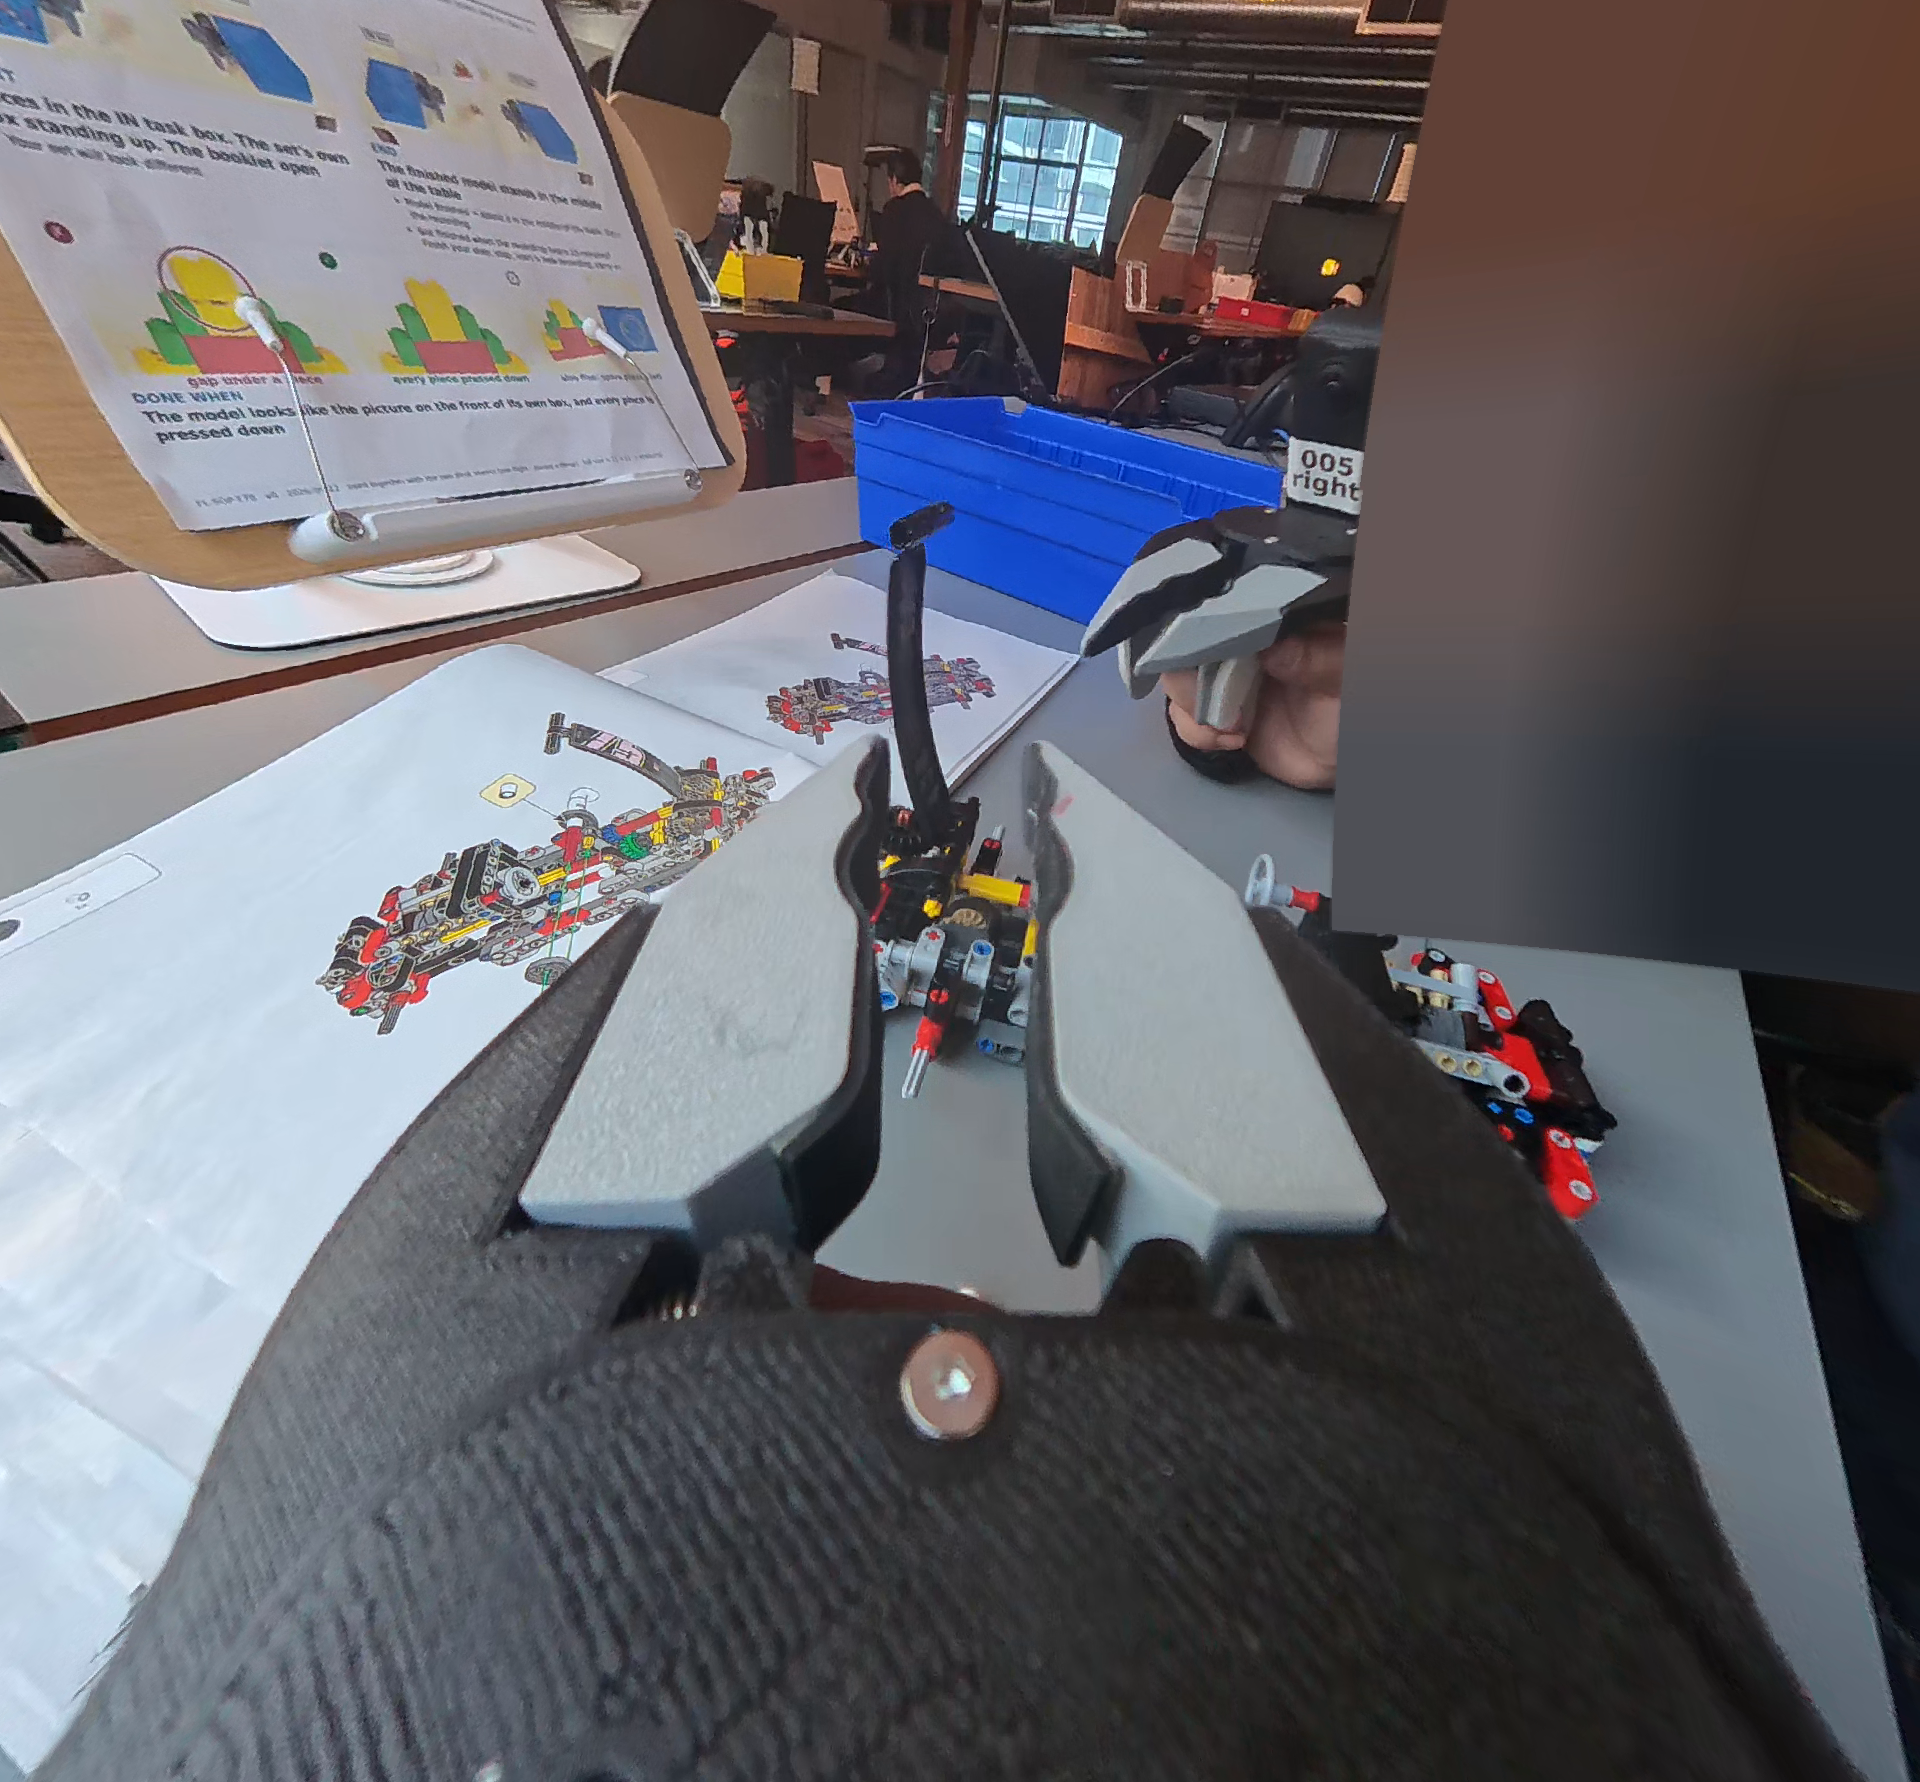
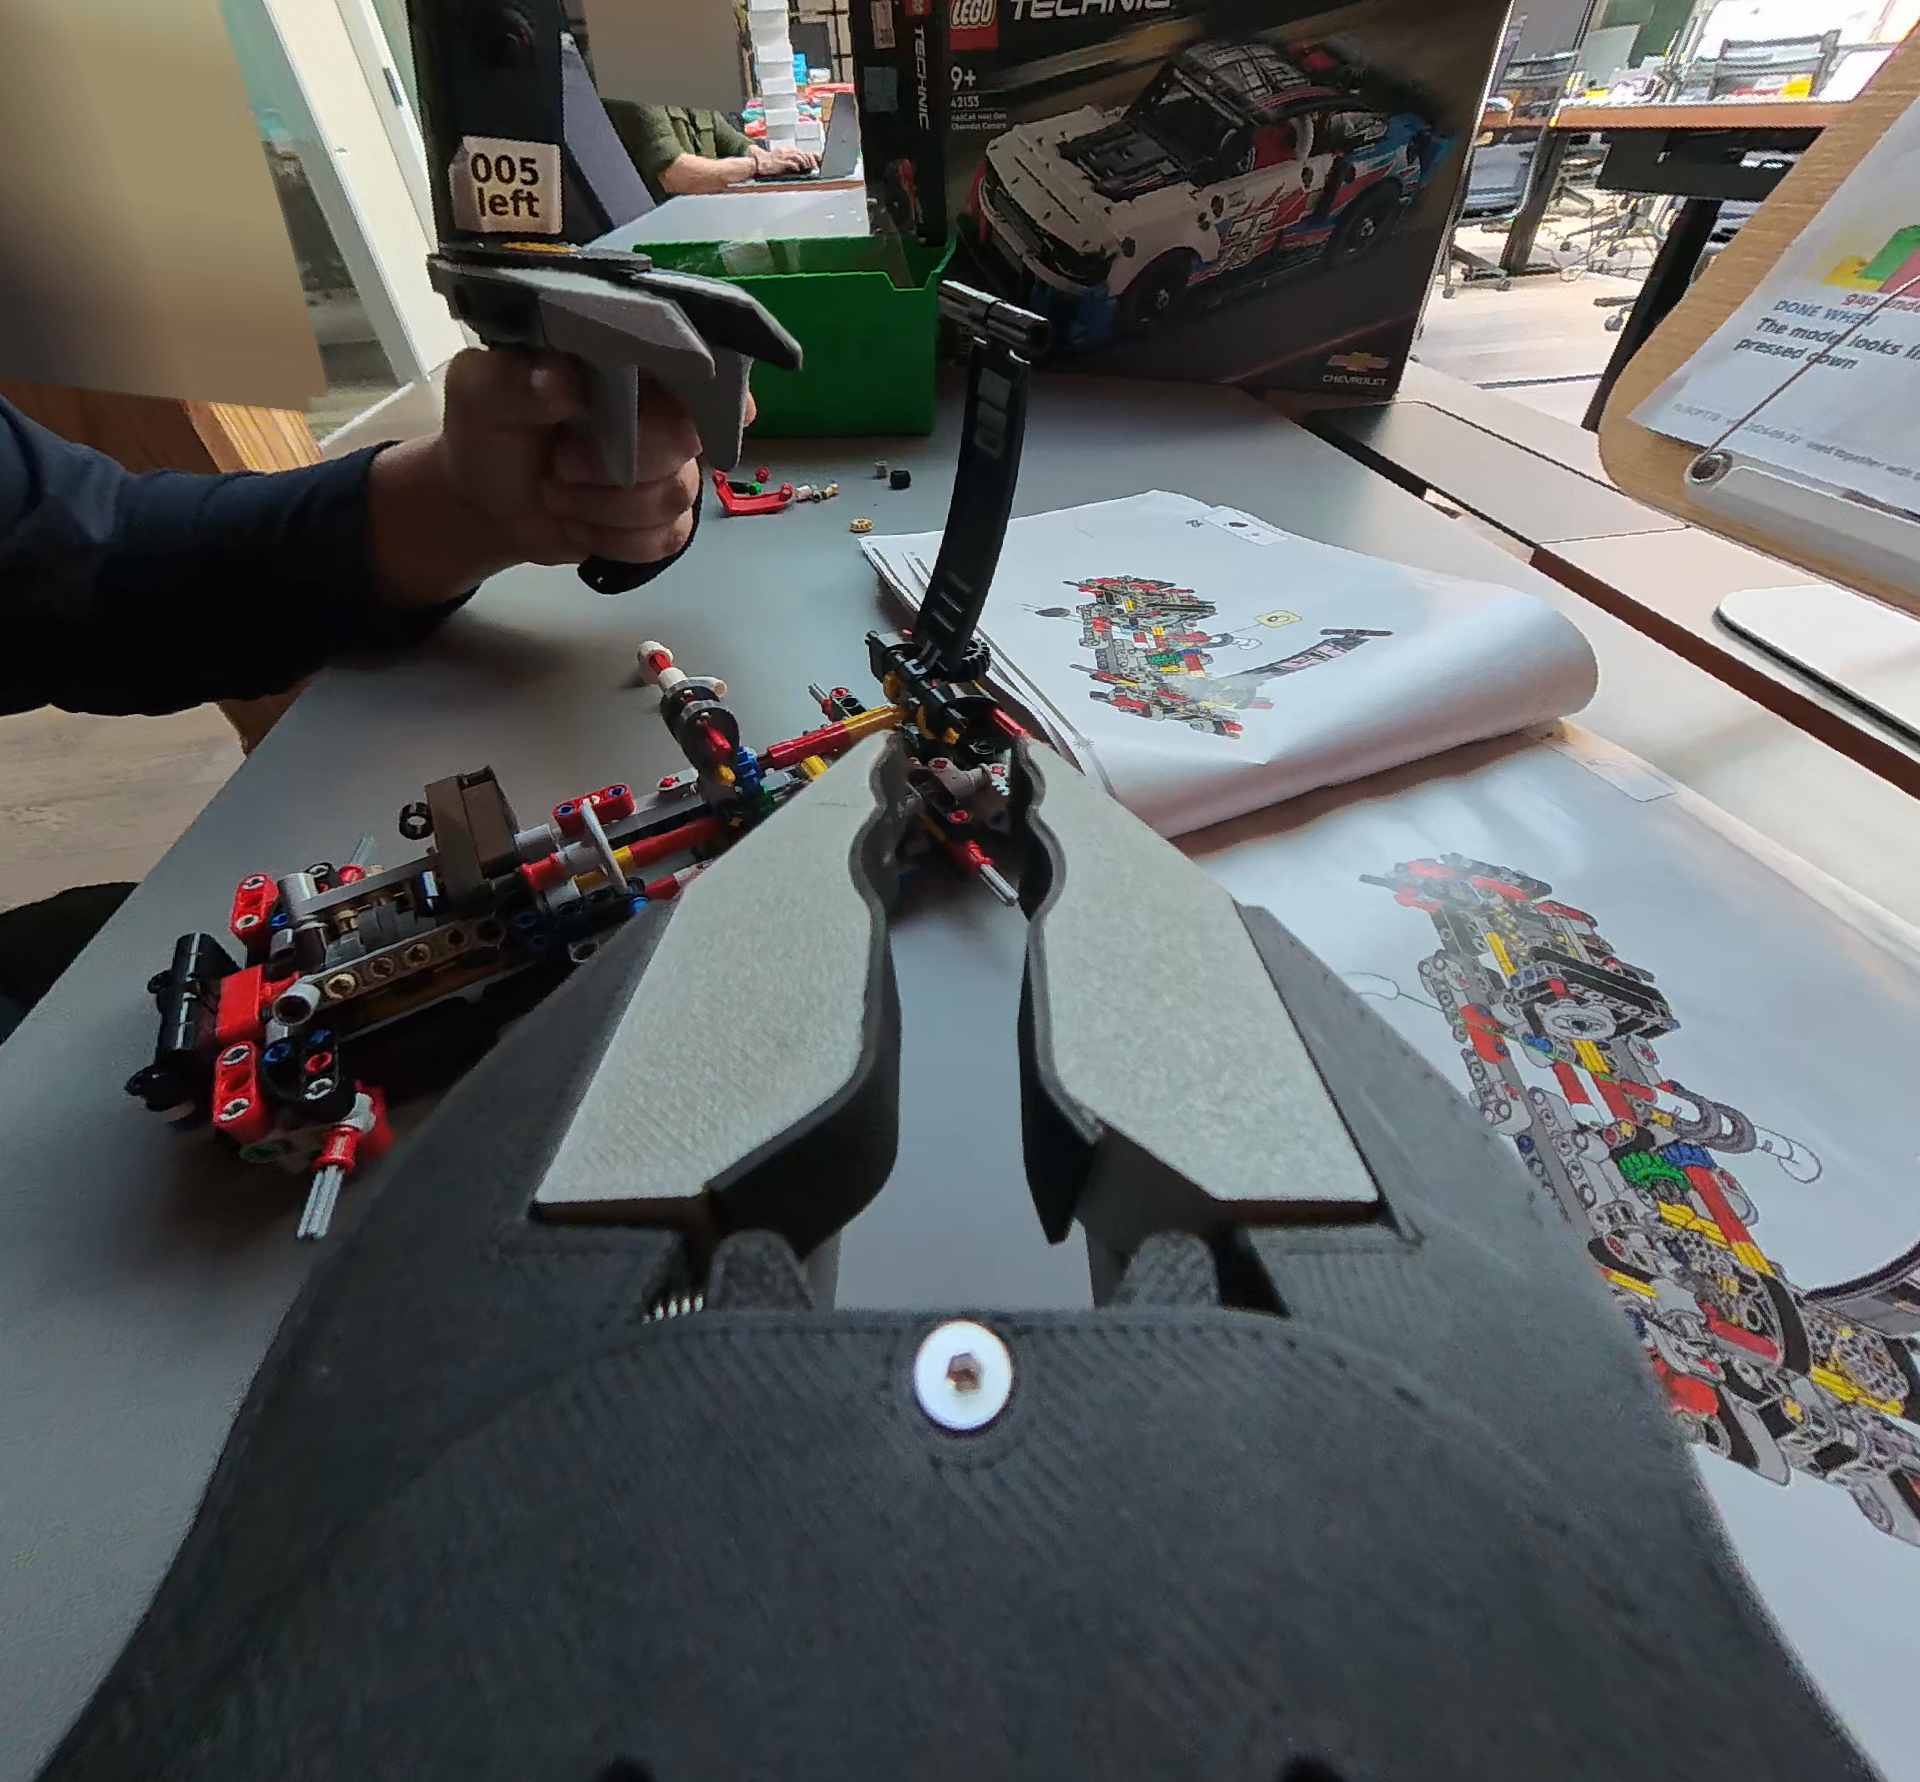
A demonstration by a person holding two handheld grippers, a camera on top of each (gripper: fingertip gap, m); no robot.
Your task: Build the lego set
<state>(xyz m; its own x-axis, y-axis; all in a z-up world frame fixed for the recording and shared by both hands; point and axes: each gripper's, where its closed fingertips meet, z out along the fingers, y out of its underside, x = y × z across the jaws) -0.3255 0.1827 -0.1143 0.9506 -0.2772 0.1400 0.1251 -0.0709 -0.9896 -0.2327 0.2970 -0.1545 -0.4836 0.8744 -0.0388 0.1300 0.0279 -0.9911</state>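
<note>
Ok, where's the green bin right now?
In the right wrist view, the green bin sits far back on the table, centre-left, just left of the car set's box and behind the left gripper.

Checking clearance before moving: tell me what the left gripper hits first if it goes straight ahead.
Probably the brick model, near the foot of its curved black strip, which shows framed between the left gripper's fingers. How far off it stands is unclear.
</note>
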